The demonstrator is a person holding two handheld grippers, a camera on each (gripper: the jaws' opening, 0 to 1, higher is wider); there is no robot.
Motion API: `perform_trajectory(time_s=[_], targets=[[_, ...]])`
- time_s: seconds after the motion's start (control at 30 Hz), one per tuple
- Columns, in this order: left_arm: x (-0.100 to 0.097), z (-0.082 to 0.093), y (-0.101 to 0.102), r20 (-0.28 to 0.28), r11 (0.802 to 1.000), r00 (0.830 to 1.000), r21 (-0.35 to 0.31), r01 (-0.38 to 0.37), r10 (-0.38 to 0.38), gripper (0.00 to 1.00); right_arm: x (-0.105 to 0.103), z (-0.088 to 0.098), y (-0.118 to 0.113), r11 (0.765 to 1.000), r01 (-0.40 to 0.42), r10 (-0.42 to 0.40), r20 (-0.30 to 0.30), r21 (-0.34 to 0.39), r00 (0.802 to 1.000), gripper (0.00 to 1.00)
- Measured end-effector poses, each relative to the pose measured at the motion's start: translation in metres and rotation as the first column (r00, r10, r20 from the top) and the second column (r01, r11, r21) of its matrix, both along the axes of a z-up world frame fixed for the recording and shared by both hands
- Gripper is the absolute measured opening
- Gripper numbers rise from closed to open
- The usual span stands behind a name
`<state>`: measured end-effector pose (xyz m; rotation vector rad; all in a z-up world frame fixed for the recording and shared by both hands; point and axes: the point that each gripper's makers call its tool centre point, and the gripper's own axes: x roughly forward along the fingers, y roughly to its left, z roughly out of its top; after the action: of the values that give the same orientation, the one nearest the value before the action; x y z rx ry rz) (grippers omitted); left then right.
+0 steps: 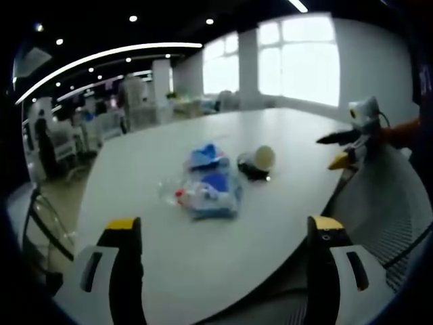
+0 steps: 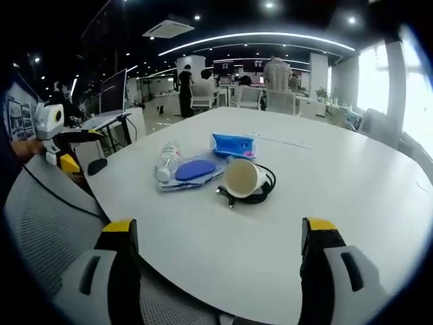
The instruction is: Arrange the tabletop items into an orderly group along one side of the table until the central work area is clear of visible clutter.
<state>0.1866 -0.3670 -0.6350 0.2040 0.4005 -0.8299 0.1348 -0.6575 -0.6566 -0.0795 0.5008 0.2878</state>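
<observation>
Paper cup (image 2: 242, 177) tipped on side, mouth showing, beside plastic bottle (image 2: 166, 162); both grippers' jaws spread, grasping nothing.

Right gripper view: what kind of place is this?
Probably an open-plan office: a large white oval table, rows of desks with white chairs behind, and curved ceiling strip lights.

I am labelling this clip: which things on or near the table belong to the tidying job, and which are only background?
For the job:
- paper cup
- black cable
- plastic bottle
- blue pouch
- blue packet
- table

Background:
- mesh chair
- office desks
- people standing
</observation>
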Motion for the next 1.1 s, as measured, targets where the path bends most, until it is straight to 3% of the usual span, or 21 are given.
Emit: perform_trajectory(time_s=[0.9,1.1], targets=[[0.004,-0.001,0.004,0.012,1.000,1.000,0.011,-0.009,0.009,1.00,-0.001,0.000,0.001,1.000,-0.007,0.007,0.000,-0.004,1.000,0.97],[0.011,0.008,0.004,0.034,1.000,0.999,0.015,-0.017,0.016,1.00,-0.001,0.002,0.001,1.000,-0.008,0.008,0.009,-0.003,1.000,0.98]])
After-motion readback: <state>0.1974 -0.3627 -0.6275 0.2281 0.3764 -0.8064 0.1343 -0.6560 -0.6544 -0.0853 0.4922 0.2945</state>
